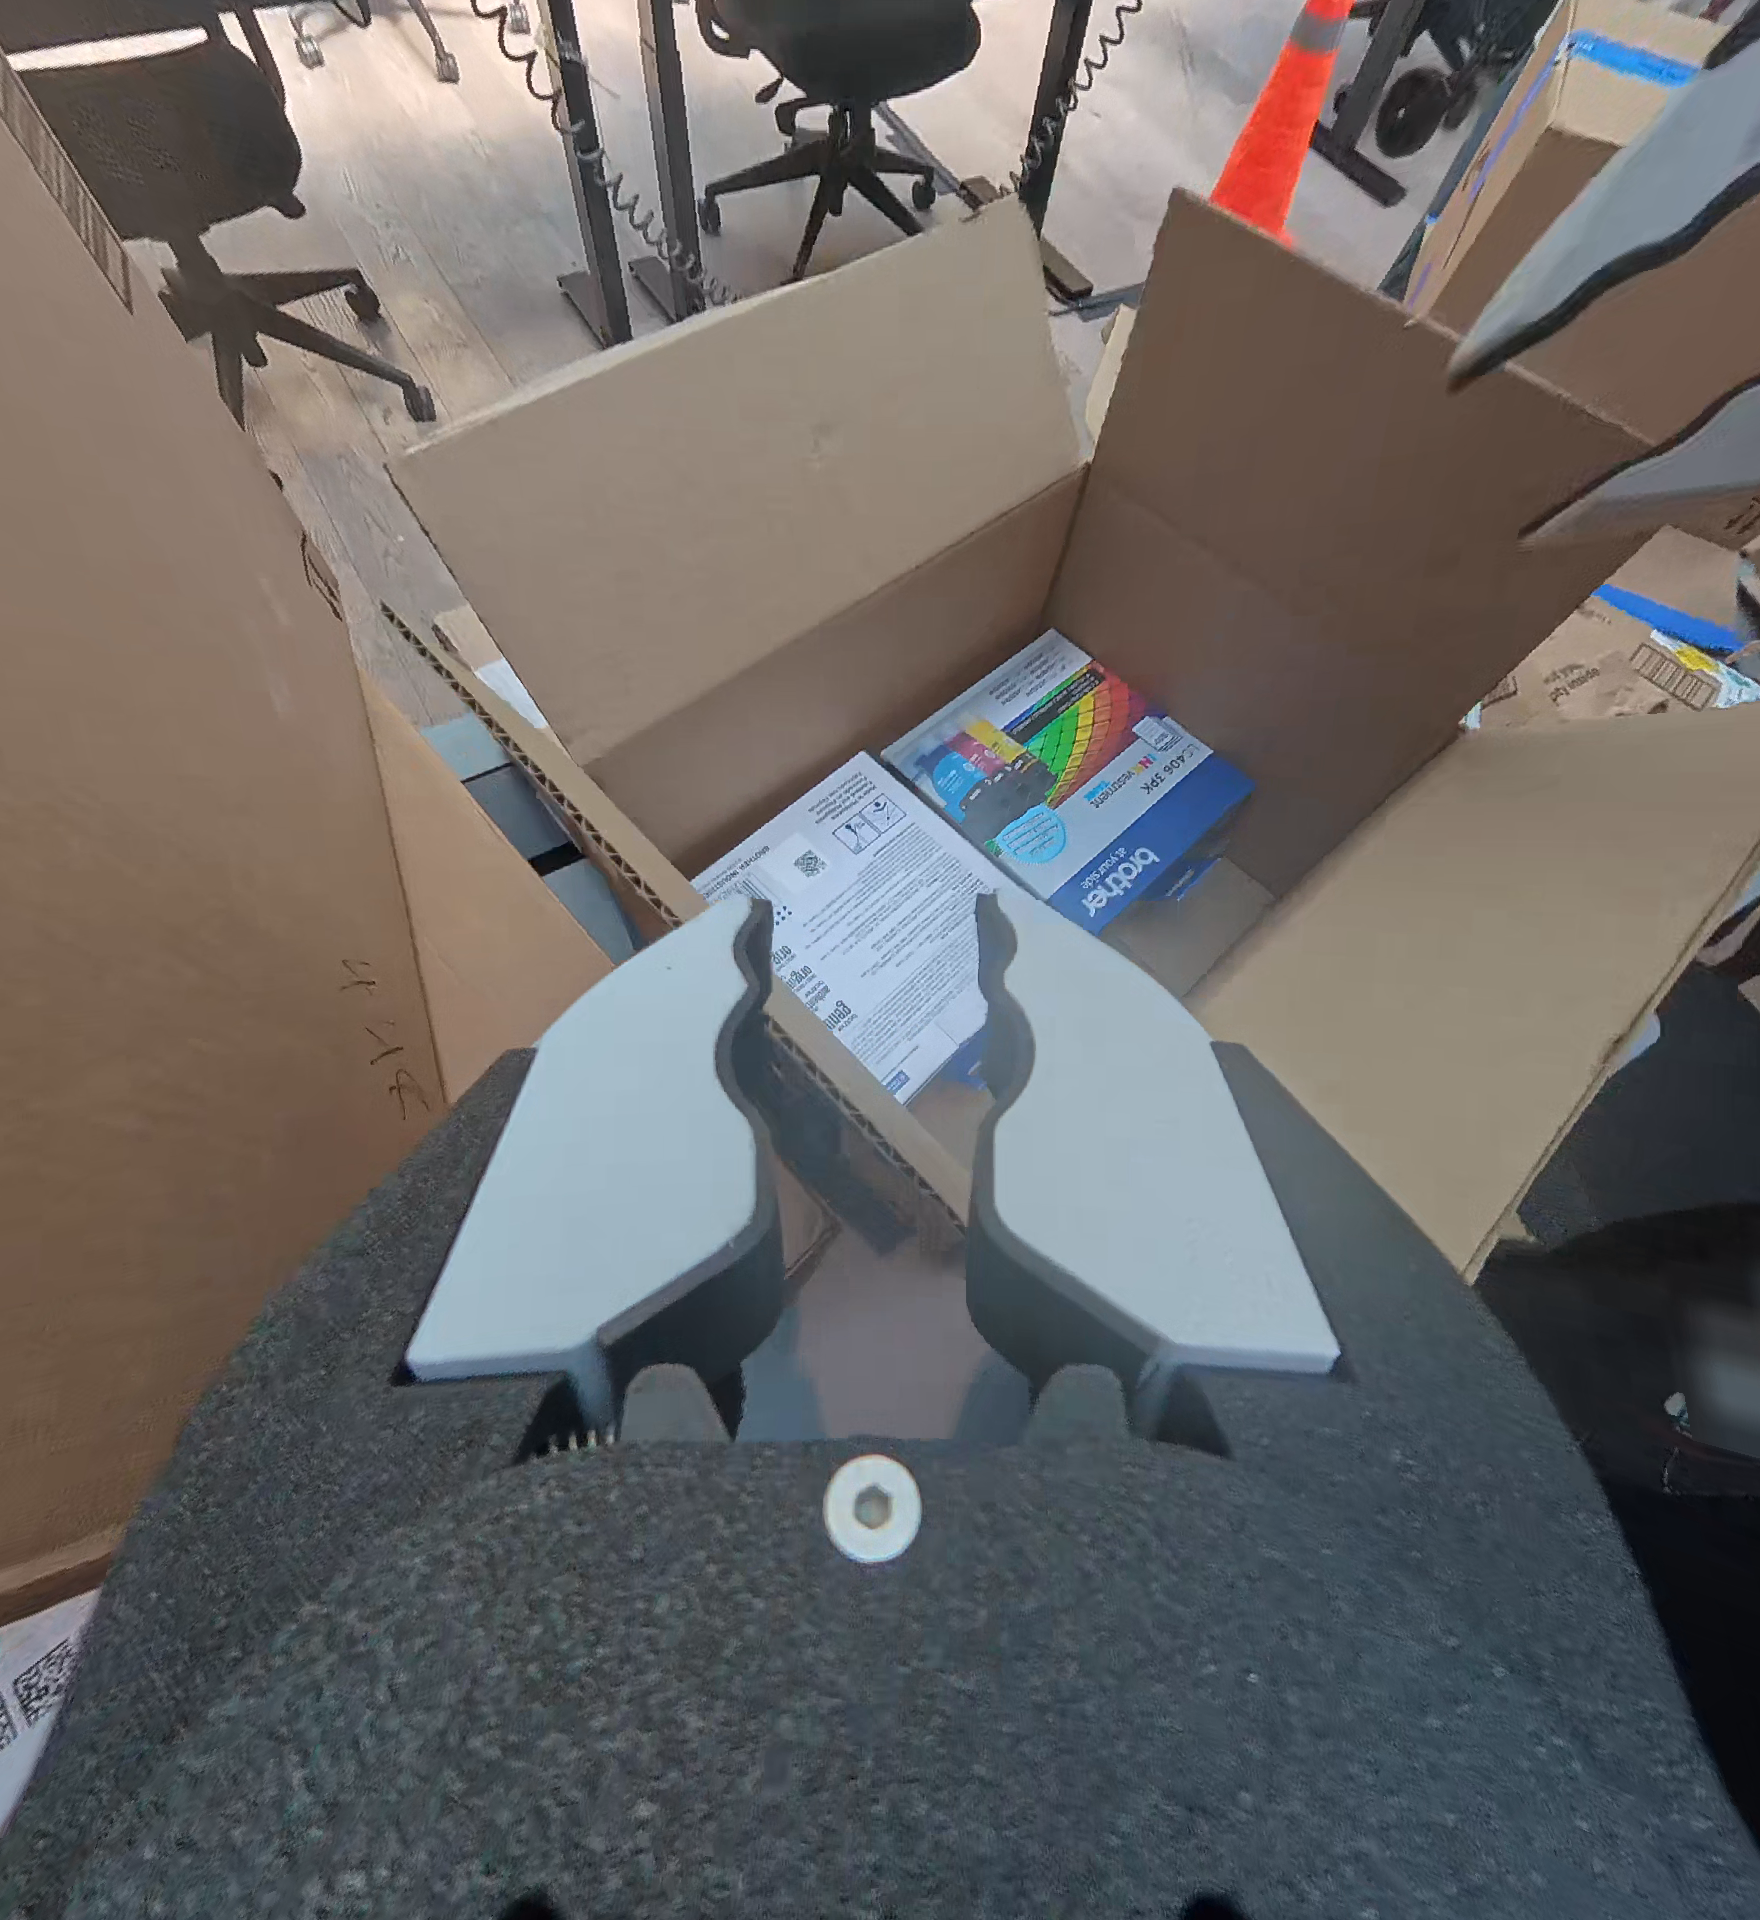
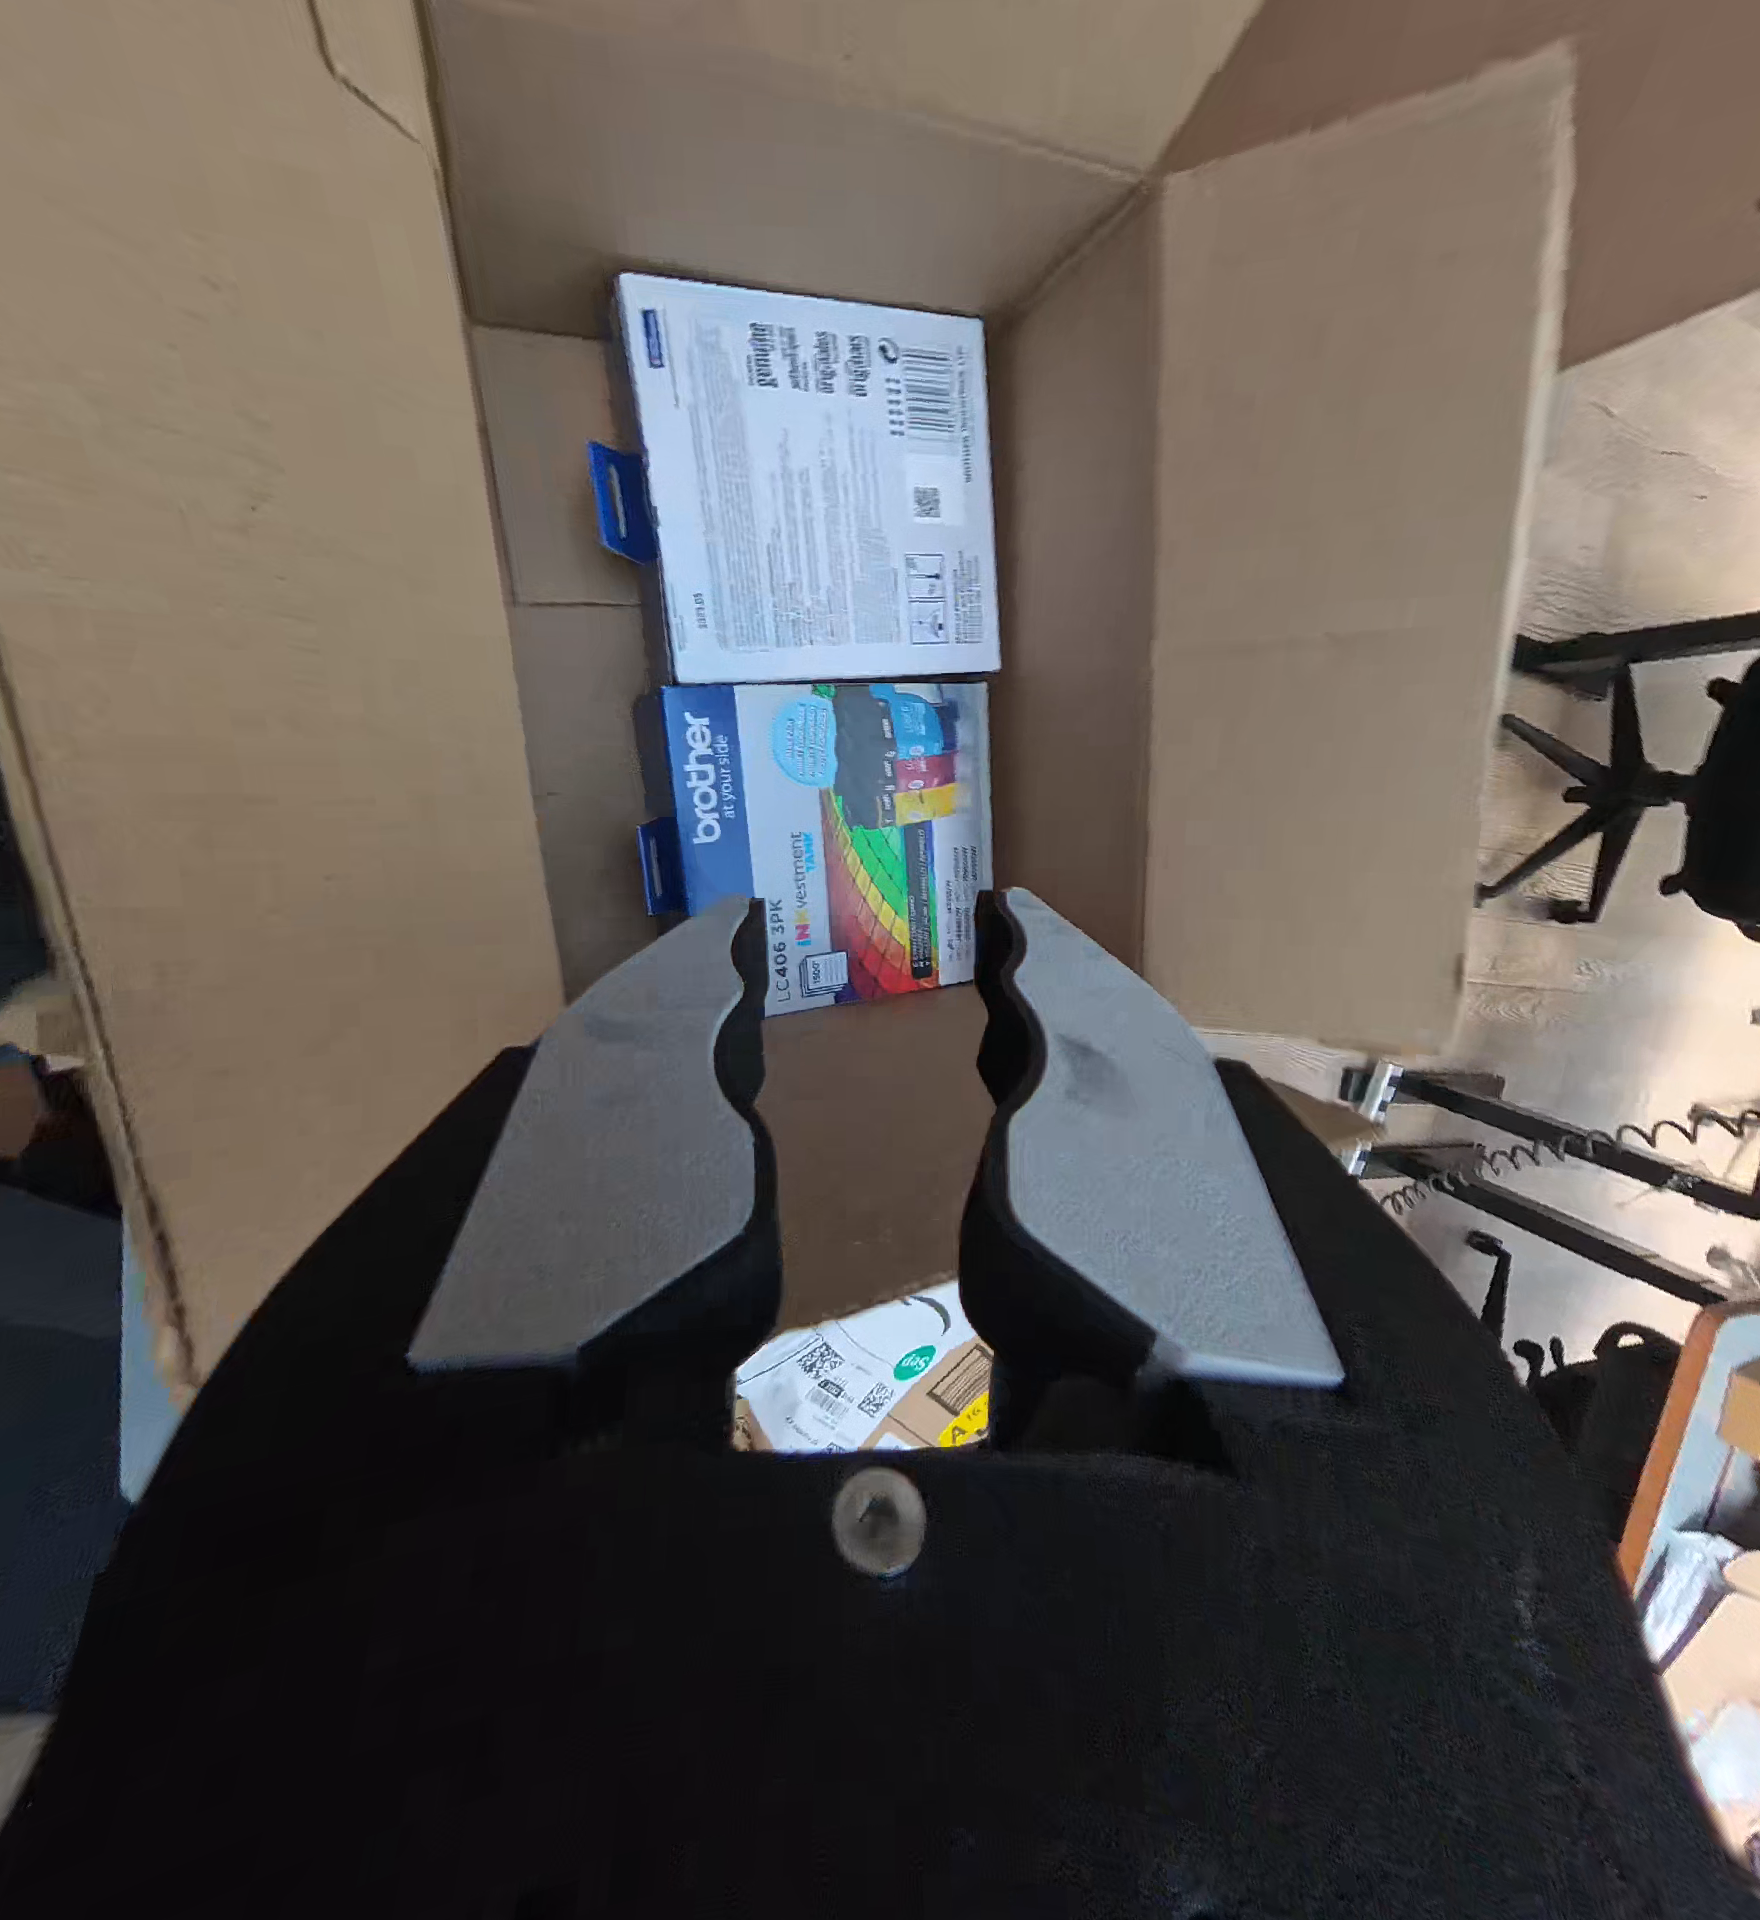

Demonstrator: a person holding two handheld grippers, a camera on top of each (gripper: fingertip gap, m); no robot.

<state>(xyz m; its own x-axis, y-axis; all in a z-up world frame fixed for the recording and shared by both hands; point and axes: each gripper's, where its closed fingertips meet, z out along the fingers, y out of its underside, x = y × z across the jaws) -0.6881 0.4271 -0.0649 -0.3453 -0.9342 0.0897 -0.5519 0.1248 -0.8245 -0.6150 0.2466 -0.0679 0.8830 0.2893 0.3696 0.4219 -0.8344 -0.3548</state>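
An open cardboard box point(image 1: 855, 623) holds two flat ink cartridge packs side by side on its bottom. One pack lies colourful face up point(image 1: 1073, 769), the other white printed back up point(image 1: 855, 914). My left gripper point(image 1: 871, 914) is open and empty, its fingers straddling the box's near corrugated wall. My right gripper point(image 2: 868, 904) is open and empty, above the box, over the colourful pack point(image 2: 855, 842), with the white pack point(image 2: 814, 478) beyond. The right gripper's fingers point(image 1: 1634, 239) also show at the top right of the left wrist view.
A tall cardboard box point(image 1: 107, 831) stands close on the left. More cardboard boxes point(image 1: 1624, 187) are at the right. Office chairs point(image 1: 845, 104), desk legs and an orange cone point(image 1: 1281, 125) stand on the floor beyond. The box's flaps point(image 2: 1343, 582) stand up around the opening.
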